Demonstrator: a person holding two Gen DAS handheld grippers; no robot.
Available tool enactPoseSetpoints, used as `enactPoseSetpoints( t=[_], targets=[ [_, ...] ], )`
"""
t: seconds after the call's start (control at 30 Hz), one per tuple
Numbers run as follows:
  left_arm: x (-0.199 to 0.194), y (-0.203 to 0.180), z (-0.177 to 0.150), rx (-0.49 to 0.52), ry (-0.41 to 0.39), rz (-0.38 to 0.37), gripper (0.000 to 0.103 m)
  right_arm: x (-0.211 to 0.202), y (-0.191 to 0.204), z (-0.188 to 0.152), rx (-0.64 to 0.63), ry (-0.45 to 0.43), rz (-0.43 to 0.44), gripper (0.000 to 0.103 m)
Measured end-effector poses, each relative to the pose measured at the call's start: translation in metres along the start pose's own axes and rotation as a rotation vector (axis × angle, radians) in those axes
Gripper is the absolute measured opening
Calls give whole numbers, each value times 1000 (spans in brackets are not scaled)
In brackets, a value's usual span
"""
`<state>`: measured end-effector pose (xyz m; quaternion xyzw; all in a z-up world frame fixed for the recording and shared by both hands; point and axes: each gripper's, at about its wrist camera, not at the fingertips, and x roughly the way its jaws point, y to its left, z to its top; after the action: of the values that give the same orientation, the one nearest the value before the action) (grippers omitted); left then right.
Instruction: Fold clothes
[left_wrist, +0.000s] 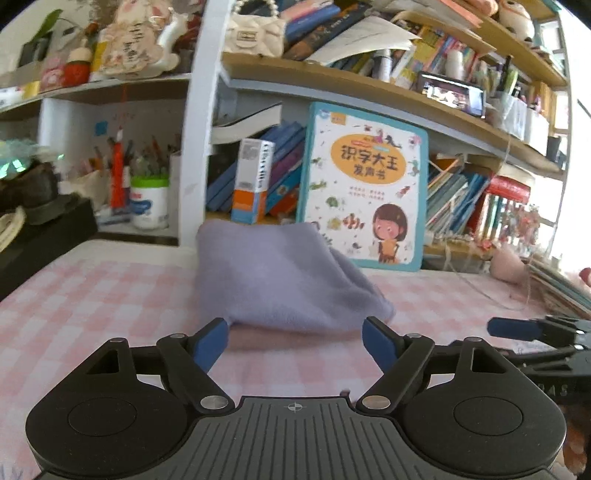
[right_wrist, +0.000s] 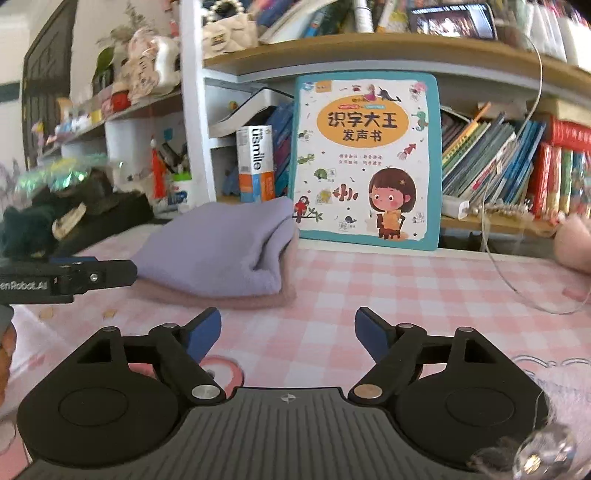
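Left wrist: pink garment (left_wrist: 255, 341) mostly hidden.

Cloth far edge: my folded lavender garment (left_wrist: 280, 280) hides its rear side beyond my fingers.
Book foot: children's book (left_wrist: 364, 184) corner concealed behind it.
Shelf spines: blurred, unreadable.

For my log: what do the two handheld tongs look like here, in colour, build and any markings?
Both match. The left tongs and right tongs have matte black bodies with a ribbed centre plate bearing a small crosshair mark, two round black discs at the sides, black linkage arms with silver pivot pins, and blue pads on the fingertips. The right view shows white lettering on the side of the left tongs, partly cut off. No cables visible.
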<state>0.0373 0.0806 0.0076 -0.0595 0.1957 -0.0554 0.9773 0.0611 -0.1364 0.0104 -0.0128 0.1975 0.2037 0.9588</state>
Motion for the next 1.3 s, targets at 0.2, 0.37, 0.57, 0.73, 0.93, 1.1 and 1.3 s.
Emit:
enactPoseSetpoints(
  t=[0.2,0.37,0.57,0.73,0.93,1.1,1.3],
  targets=[
    [-19,9,-12,-61,-12,74,91,-18,18,-10,-61,-24,-4,89],
    [-30,12,-13,-45,-34,107,95,-20,24,-11,-68,-33,-22,96],
    [-32,11,-12,-14,-62,130,100,-18,25,-10,-65,-30,-46,98],
    [-29,13,-12,10,-51,143,101,-15,27,-9,-64,-23,-52,99],
    [-28,13,-15,47,-56,145,103,-13,25,-9,-53,-14,-63,99],
    [-24,12,-17,86,-59,143,103,-13,19,-8,-15,-12,-85,102],
    [-28,8,-19,119,-75,130,103,-14,17,-9,-4,-15,-96,102]
  ],
)
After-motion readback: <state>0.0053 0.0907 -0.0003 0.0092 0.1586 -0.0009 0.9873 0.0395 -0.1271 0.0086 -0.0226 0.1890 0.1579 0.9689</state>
